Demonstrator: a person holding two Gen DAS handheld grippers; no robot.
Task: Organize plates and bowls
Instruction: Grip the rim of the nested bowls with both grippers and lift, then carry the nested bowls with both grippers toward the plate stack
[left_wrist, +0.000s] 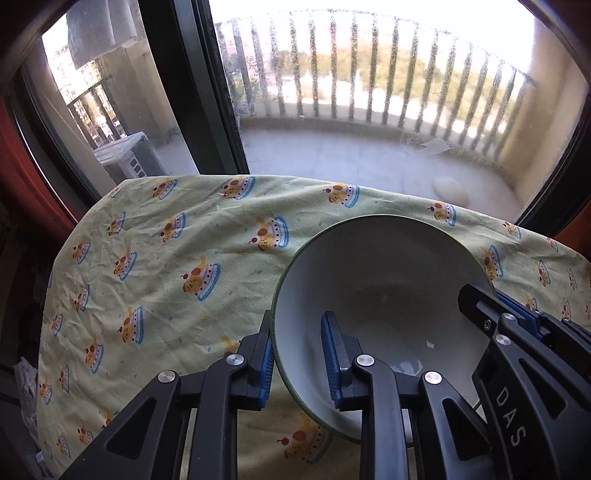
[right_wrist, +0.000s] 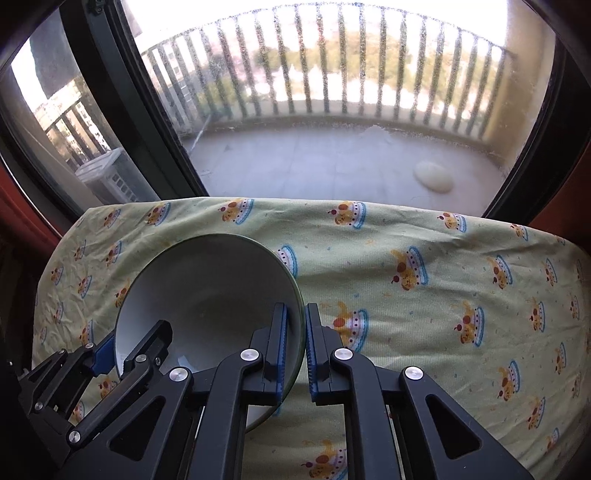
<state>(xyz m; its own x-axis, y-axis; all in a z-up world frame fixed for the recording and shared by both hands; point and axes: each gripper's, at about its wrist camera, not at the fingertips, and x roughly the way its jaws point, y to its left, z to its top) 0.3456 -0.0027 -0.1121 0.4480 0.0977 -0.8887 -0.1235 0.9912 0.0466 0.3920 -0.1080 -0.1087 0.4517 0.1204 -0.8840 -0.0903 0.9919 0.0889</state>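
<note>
Left tool (left_wrist: 301, 360) clamped on bowl (left_wrist: 384, 280) left rim; right tool (right_wrist: 295, 354) clamped on opposite rim, bowl between.

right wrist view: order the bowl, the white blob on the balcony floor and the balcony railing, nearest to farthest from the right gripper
1. Bowl: its rim is clamped between the right gripper's fingers, left of centre.
2. White blob: outside on the balcony floor, upper right, beyond the glass.
3. Balcony railing: across the top, at the balcony's far edge.

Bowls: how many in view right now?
1. The bowl sits on the tablecloth, left gripper and right gripper clamping opposite rim sides. No plates visible; others may be out of frame.
</note>
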